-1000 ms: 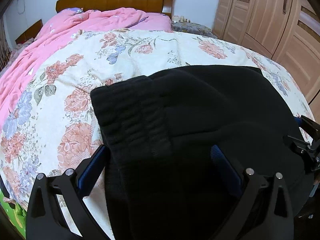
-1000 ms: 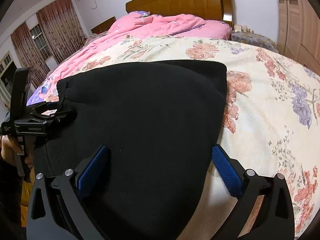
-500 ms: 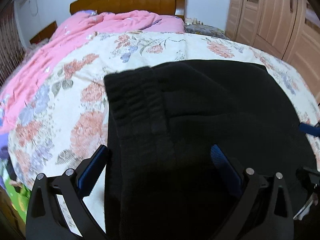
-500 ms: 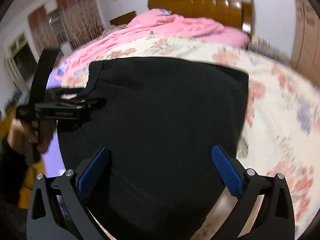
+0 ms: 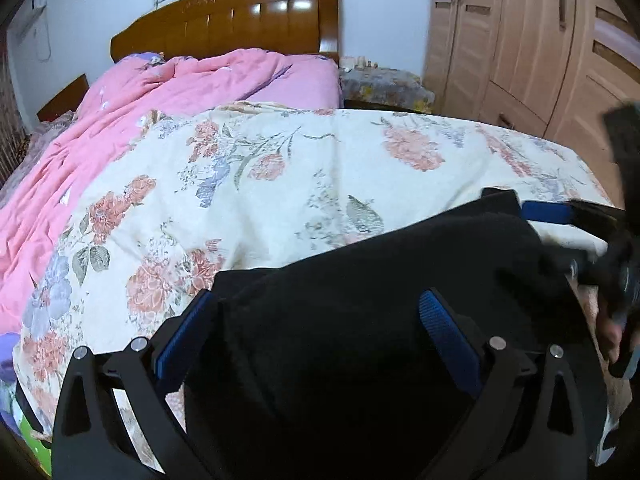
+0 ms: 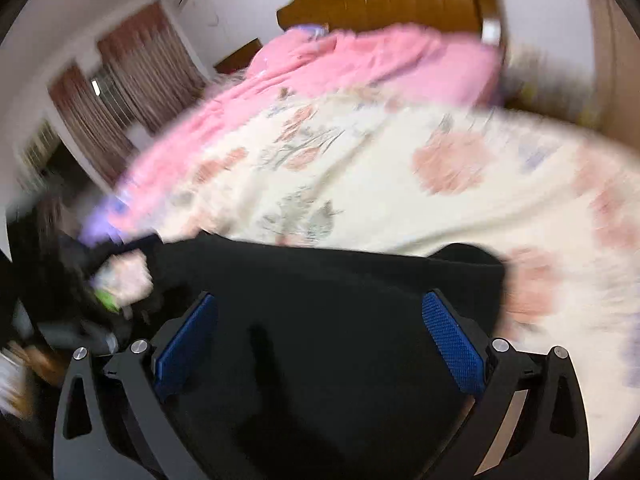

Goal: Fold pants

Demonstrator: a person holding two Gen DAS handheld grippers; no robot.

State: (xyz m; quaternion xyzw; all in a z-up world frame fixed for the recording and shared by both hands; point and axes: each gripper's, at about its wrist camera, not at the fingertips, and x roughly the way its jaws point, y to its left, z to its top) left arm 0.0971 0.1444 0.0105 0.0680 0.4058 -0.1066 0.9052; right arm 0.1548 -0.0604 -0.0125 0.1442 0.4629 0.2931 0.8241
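The black pants lie bunched at the near edge of the bed, on the floral quilt, and both the left gripper and the right gripper hover over the cloth with jaws spread wide, grasping nothing. To fold well, I judge each gripper should pinch one corner of the same edge. They should then carry it evenly so the layers align; the right view is too blurred to show edges.

A home bedroom: a bed with a wooden headboard, floral bedspread and pink quilt (rumpled), beside a wooden wardrobe and curtained window.
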